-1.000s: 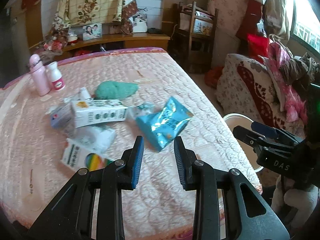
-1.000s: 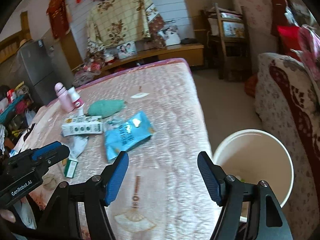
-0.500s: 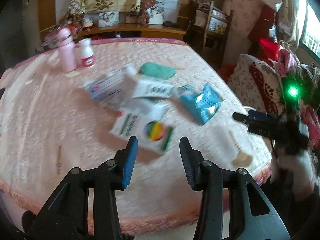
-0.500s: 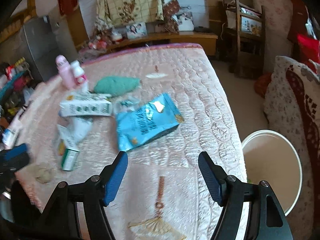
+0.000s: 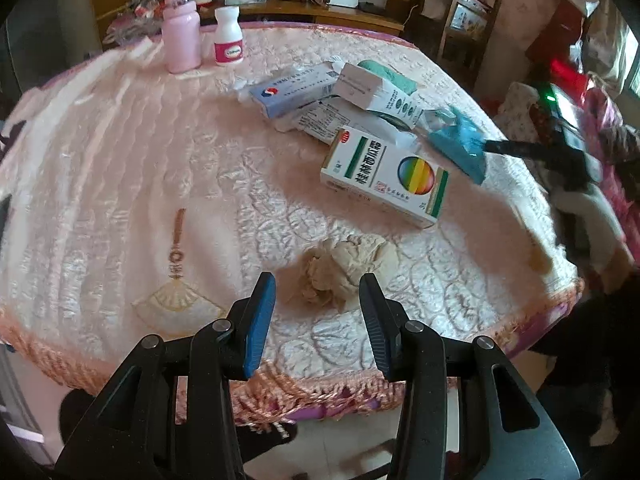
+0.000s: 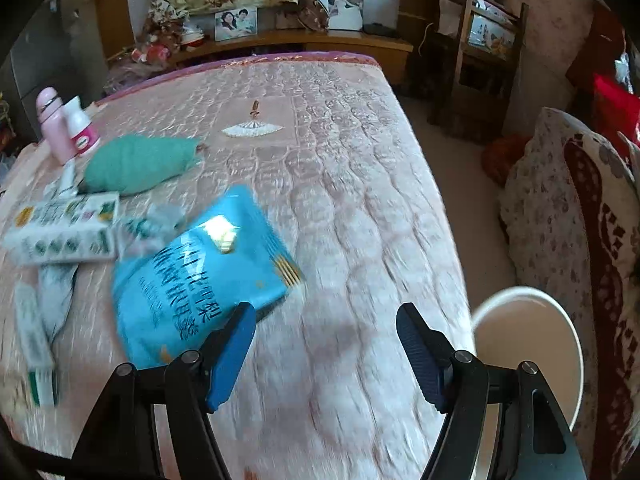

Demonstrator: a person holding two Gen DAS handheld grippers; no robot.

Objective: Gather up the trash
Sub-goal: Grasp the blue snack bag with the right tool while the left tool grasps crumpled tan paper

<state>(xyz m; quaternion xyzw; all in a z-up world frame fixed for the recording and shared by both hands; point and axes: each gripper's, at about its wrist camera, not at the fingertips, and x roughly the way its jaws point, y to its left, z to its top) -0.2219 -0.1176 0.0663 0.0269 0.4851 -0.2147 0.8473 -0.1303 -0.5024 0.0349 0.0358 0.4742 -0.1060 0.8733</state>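
Left tool (image 5: 318, 304) w/ fingers apart, nothing between them, hovering low over the near edge of the bed (image 5: 120, 168). Crumpled beige paper wad (image 5: 346, 270) lies on the quilt just ahead of the tips, roughly centred in the gap but not touched. Behind it, a white box w/ rainbow circle (image 5: 384, 176) lies flat; further back a pile: blue-white flat box (image 5: 296, 88), white carton w/ green dots (image 5: 380, 94), torn wrappers under them. Blue snack bag (image 5: 460, 144) at the right of the pile, right tool's dark tip blurred just beside it in the left view; contact can't be told.

Right tool (image 6: 326, 350) also spread wide, empty, over the quilt near the bed's right side. Blue snack bag (image 6: 200, 276) lies flat just ahead-left of its left finger (image 6: 232, 356), corner close to the pad. Green cloth pouch (image 6: 138, 164) further back, well apart from the tool. Pink bottle (image 6: 52, 128) & small white bottle w/ pink label (image 6: 82, 130) stand upright side by side at the far left of the bed. White bucket (image 6: 576, 344) on the floor beside the bed, right of the right tool, open top up; inside mostly hidden.
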